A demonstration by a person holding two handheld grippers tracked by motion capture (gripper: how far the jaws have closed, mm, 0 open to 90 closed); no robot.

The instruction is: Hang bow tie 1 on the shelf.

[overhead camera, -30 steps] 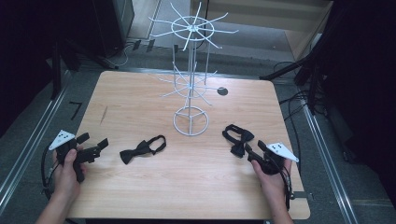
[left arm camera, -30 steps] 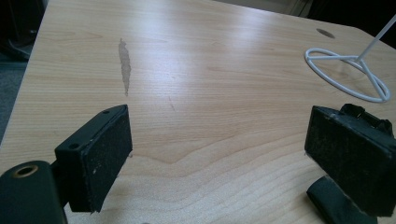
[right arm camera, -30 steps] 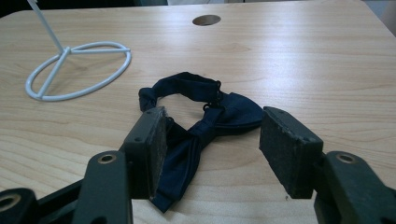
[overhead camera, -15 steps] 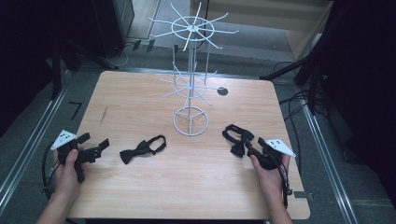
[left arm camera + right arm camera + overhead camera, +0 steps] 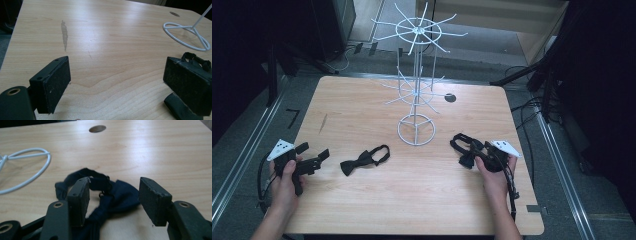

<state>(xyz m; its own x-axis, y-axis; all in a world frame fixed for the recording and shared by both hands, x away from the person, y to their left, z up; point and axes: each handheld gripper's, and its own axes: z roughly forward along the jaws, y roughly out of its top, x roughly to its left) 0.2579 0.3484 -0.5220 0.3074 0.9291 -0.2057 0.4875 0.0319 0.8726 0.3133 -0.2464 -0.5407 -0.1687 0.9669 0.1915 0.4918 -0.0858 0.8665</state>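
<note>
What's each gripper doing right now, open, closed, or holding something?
Left gripper: open, nothing between its jaws, over bare table.
Right gripper: open, jaws either side of the dark bow tie, not clamped on it.

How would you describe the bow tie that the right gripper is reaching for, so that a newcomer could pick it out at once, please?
Start at the white wire display stand in the middle of the wooden table. Right of its ring base lies a dark bow tie, straddled by the open right gripper. The other bow tie lies left of the base, apart from the left gripper, with no jaws around it.
</note>
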